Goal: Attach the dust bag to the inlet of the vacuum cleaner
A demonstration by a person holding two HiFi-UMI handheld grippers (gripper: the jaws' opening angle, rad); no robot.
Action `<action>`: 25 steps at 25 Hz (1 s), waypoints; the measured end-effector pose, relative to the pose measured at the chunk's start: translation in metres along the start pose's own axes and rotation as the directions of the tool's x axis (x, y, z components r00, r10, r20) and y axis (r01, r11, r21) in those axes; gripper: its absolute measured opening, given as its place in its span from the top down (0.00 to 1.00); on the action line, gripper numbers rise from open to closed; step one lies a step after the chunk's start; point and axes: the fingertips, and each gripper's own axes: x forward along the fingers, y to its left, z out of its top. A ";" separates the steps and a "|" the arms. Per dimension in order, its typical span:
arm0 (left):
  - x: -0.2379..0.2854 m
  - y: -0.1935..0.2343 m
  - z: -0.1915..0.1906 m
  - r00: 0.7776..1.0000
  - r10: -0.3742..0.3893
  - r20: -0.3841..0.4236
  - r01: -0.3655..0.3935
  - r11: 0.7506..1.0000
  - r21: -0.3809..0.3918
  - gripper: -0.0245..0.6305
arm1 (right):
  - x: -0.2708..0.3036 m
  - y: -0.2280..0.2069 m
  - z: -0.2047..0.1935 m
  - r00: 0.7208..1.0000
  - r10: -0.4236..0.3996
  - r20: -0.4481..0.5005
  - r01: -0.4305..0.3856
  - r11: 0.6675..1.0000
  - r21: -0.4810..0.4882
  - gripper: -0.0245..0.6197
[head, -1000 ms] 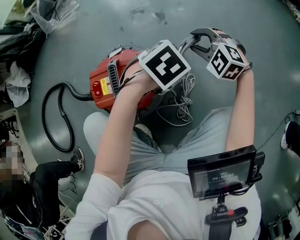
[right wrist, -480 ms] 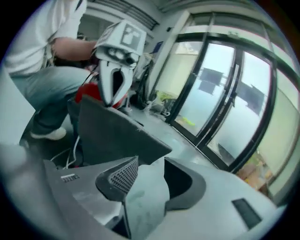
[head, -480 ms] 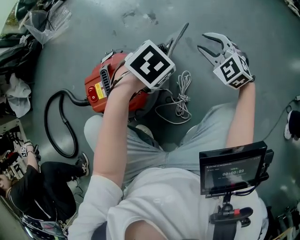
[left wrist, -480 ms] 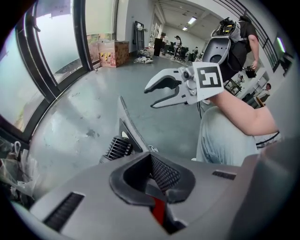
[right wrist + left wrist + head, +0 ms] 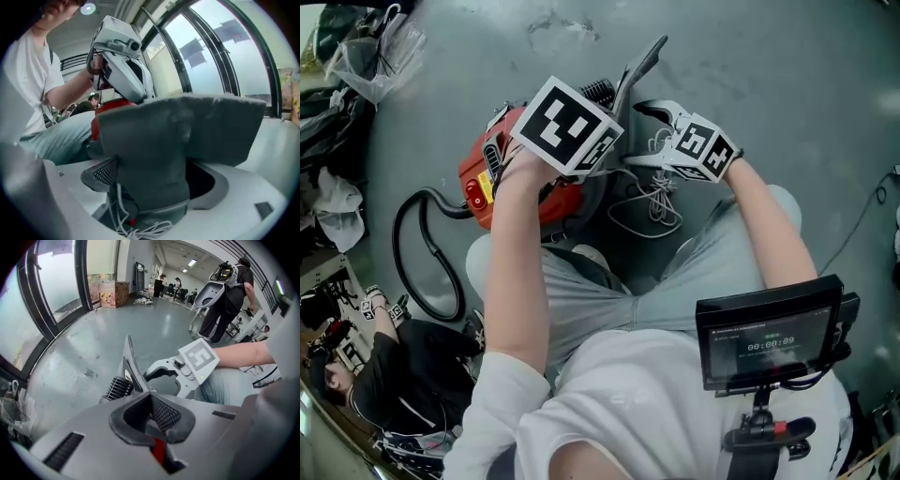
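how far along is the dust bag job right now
Done: the dust bag is picked up, and the left tool looks clamped on its edge. In hand: the right tool has just been opening its jaws, and they now straddle the bag without pressing it. Left: the bag stands above the red vacuum cleaner, not on it; seating it on the inlet, which no view shows, remains.

- White short-sleeved T-shirt (image 5: pixel 619 412).
- Pale grey-blue trousers (image 5: pixel 609 300).
- Black monitor (image 5: pixel 769 337) on a chest mount, small red part on its clamp.
- Pale grey left tool (image 5: pixel 152 423) and right tool (image 5: pixel 637 133), each bearing a black-and-white marker cube (image 5: pixel 565 127).
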 end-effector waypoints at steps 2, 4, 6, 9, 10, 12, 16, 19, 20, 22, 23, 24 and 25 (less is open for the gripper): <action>-0.007 -0.002 0.005 1.000 -0.007 0.011 0.007 1.000 -0.007 0.96 | 0.012 -0.010 0.010 0.996 0.055 0.067 -0.054 0.998 -0.023 0.29; -0.014 -0.004 0.011 1.000 -0.010 0.016 0.011 1.000 -0.013 0.96 | 0.017 -0.008 0.030 0.976 0.176 0.130 -0.176 0.984 -0.013 0.29; -0.020 -0.007 0.017 1.000 -0.019 0.021 0.019 1.000 -0.014 0.96 | 0.012 -0.011 0.049 0.948 0.254 0.191 -0.264 0.964 0.028 0.29; -0.019 -0.009 0.018 1.000 -0.022 0.022 0.022 1.000 -0.006 0.96 | 0.001 -0.021 0.057 0.925 0.264 0.274 -0.295 0.952 0.081 0.30; -0.017 -0.008 0.018 1.000 -0.020 0.023 0.020 1.000 -0.004 0.96 | -0.003 -0.025 0.058 0.921 0.261 0.290 -0.297 0.951 0.088 0.30; -0.017 -0.006 0.017 0.999 -0.017 0.028 0.017 1.000 -0.007 0.96 | -0.013 -0.037 0.064 0.915 0.241 0.324 -0.284 0.954 0.094 0.30; -0.015 -0.005 0.016 0.999 -0.013 0.032 0.013 1.000 -0.005 0.96 | -0.018 -0.047 0.082 0.900 0.202 0.386 -0.242 0.969 0.058 0.30; -0.025 -0.004 0.012 0.997 -0.022 0.075 0.023 1.000 -0.013 0.96 | -0.015 -0.045 0.082 0.912 0.229 0.340 -0.253 0.967 0.027 0.30; -0.038 -0.001 0.013 0.993 -0.034 0.117 0.036 0.999 -0.014 0.96 | -0.015 -0.044 0.083 0.919 0.238 0.314 -0.256 0.966 0.019 0.30; -0.073 0.012 0.022 0.969 -0.043 0.242 0.039 0.999 0.021 0.96 | -0.015 -0.043 0.090 0.929 0.254 0.270 -0.265 0.964 0.004 0.30; -0.091 0.024 0.029 0.948 -0.037 0.317 0.018 0.998 0.062 0.96 | -0.015 -0.042 0.094 0.932 0.260 0.252 -0.267 0.964 -0.007 0.30; -0.106 0.035 0.036 0.920 -0.023 0.391 -0.022 0.994 0.110 0.96 | -0.016 -0.041 0.097 0.935 0.265 0.236 -0.268 0.963 -0.020 0.30; -0.117 0.046 0.043 0.889 0.000 0.458 -0.081 0.985 0.156 0.96 | -0.019 -0.040 0.098 0.937 0.270 0.223 -0.269 0.963 -0.035 0.30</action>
